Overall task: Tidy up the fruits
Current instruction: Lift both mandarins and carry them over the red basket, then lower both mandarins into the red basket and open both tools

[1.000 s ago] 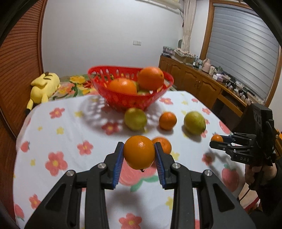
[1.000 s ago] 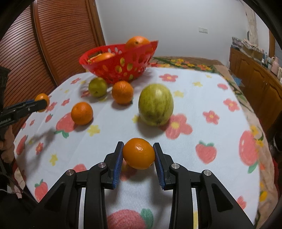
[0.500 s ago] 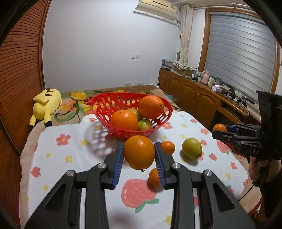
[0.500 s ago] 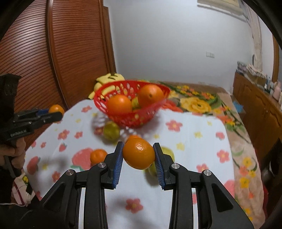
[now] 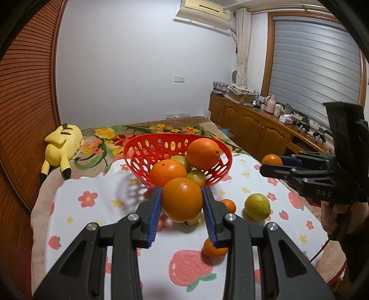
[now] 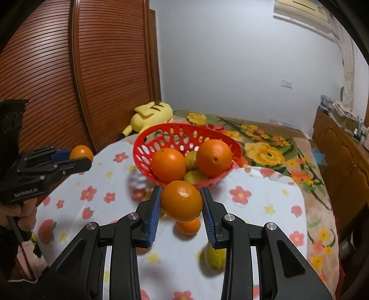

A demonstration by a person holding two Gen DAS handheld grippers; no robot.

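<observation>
Round orange fruits (image 5: 182,199) (image 6: 181,200) sit clamped in our left gripper (image 5: 182,207) and right gripper (image 6: 181,207); the red perforated plastic basket (image 5: 138,150) holds several, three lie loose.

Room, domestic. White plaster wall (image 5: 129,69) with a light switch (image 5: 179,79) and a low row of sockets (image 5: 176,114). Air conditioner (image 5: 204,11) mounted high near the ceiling. Ribbed brown wooden sliding door (image 6: 69,69) along one side. Window with grey slatted shutter (image 5: 316,69) in a wooden frame; pale curtain (image 5: 242,41) tied beside it. Long wooden sideboard (image 5: 251,124), top crowded with small items. Floral bedspread (image 6: 265,147); yellow plush toy (image 5: 63,143) lying on it.
</observation>
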